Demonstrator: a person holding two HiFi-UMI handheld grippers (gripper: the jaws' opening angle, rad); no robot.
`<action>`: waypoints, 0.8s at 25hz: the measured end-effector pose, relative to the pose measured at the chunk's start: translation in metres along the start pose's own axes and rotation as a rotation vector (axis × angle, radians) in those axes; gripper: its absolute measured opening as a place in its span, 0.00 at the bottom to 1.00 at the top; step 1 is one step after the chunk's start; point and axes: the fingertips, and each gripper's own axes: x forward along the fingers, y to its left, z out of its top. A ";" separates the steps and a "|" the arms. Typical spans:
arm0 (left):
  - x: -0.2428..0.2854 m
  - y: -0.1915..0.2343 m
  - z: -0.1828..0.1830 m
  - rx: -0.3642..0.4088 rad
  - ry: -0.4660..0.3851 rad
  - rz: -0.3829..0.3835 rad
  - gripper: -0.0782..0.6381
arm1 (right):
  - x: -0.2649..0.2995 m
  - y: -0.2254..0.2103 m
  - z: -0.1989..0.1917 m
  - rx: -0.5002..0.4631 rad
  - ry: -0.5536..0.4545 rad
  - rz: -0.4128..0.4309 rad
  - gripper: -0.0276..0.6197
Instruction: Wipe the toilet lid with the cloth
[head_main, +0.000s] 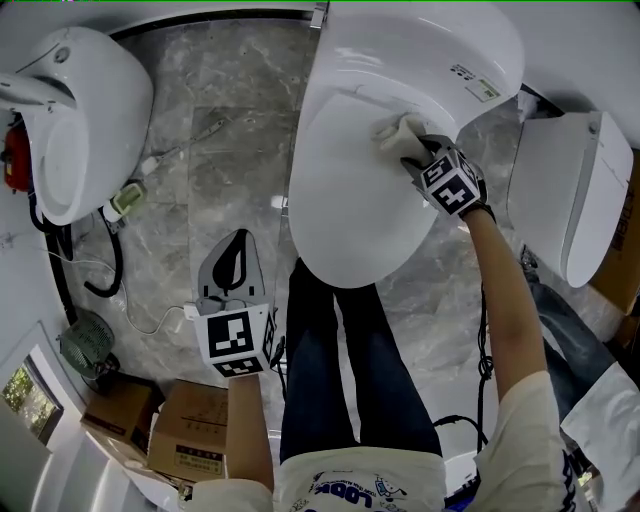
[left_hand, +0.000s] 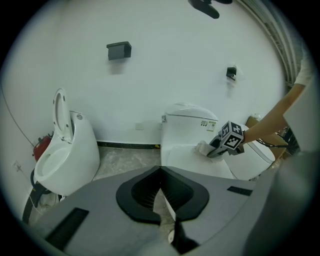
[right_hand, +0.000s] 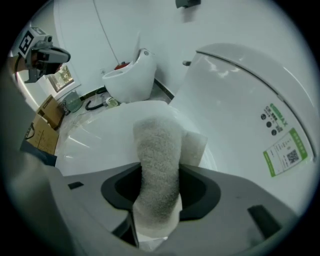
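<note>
Pressing the cloth (head_main: 388, 130) to the hinge end of the lid (head_main: 350, 210), the right tongs (head_main: 408, 146) clamp it, the lid's length running back toward the person, while the left tongs (head_main: 233, 250) hang closed, empty, well apart.

Lid (head_main: 360, 190), centre of head view: smooth glossy white, ceramic or hard plastic, can't tell which. Cloth (right_hand: 157, 165): off-white, fuzzy terry-like pile, matt. Right gripper (right_hand: 156, 222): matt grey plastic w/ black inner lining. Floor (head_main: 230, 150), upper left: polished grey marble-look tile. Boxes (head_main: 170, 435), lower left: plain brown cardboard, matt. Trousers (head_main: 345, 370): dark denim
</note>
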 end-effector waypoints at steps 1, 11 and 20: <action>0.001 0.000 0.000 0.002 0.001 -0.001 0.11 | 0.000 -0.006 -0.002 0.019 0.000 -0.013 0.34; 0.006 -0.008 -0.002 0.010 0.011 -0.021 0.11 | -0.012 -0.037 -0.047 0.154 0.056 -0.133 0.34; 0.005 -0.021 -0.002 0.030 0.003 -0.051 0.11 | -0.021 -0.008 -0.084 0.252 0.050 -0.143 0.33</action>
